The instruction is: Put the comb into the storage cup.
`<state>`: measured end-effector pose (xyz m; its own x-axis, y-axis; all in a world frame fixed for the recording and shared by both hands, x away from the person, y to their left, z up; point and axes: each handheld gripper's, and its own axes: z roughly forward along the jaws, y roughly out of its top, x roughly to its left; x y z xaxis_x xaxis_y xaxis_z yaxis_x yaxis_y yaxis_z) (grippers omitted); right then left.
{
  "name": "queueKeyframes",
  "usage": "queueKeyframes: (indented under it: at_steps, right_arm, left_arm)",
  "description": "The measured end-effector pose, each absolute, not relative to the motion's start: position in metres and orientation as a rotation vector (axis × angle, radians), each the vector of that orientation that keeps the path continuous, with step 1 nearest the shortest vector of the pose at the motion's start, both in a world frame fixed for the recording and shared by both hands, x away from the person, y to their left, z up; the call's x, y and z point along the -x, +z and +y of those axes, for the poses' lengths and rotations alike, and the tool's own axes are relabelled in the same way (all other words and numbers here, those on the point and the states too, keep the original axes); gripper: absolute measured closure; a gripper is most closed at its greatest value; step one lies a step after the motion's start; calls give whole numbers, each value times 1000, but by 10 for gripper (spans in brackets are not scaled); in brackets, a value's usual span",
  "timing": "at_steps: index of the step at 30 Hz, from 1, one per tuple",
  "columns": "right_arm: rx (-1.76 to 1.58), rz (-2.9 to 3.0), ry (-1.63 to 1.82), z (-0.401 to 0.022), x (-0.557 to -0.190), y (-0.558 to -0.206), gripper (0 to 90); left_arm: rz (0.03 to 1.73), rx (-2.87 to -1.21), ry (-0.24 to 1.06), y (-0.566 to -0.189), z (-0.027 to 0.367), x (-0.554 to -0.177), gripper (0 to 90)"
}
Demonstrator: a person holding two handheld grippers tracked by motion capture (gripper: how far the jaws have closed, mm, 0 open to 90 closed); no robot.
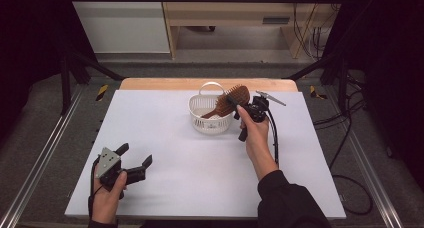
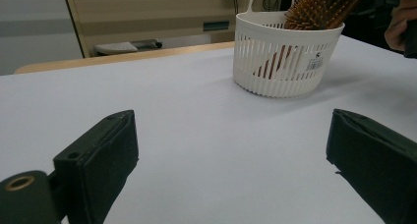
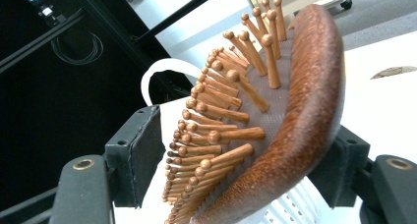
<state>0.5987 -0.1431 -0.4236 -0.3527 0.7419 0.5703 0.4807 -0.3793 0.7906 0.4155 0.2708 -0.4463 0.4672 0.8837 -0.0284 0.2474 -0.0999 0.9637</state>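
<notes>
Jaws of the right gripper (image 3: 236, 175) stand on both sides of the wooden hairbrush (image 3: 275, 116), one pad facing the bristle pins and the other behind the curved wooden back; on the bristle side a gap is visible between pad and pins, so the grip looks released, or close to it, and not clenched. The brush head rises above the rim of the white basket (image 1: 210, 119), while its handle points down inside the basket, leaning on the wall. In the high view the right gripper (image 1: 248, 109) is held at the right side of the basket, which stands near the far edge of the surface (image 1: 200, 163), a little right of the middle. The left gripper (image 1: 134, 160) rests close to the near left corner, well apart from the basket, and its jaws are wide apart with nothing between them. As a judgement, the brush should be light and stiff, with a smooth back that may slip against a pad. The pins are thin and could bend or catch, so the edges of the head or the handle seem a safer place to hold than the pins. The basket looks light and may tip if the brush is pushed sideways.
</notes>
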Motion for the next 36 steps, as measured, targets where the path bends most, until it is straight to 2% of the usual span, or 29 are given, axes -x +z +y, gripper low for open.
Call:
queueKeyframes:
  at_steps: [36]
  right_arm:
    - [-1585,1609,1750,-155,-593,-413,237]
  left_arm:
    - [1000,-1623,723,-447,270,-416,54]
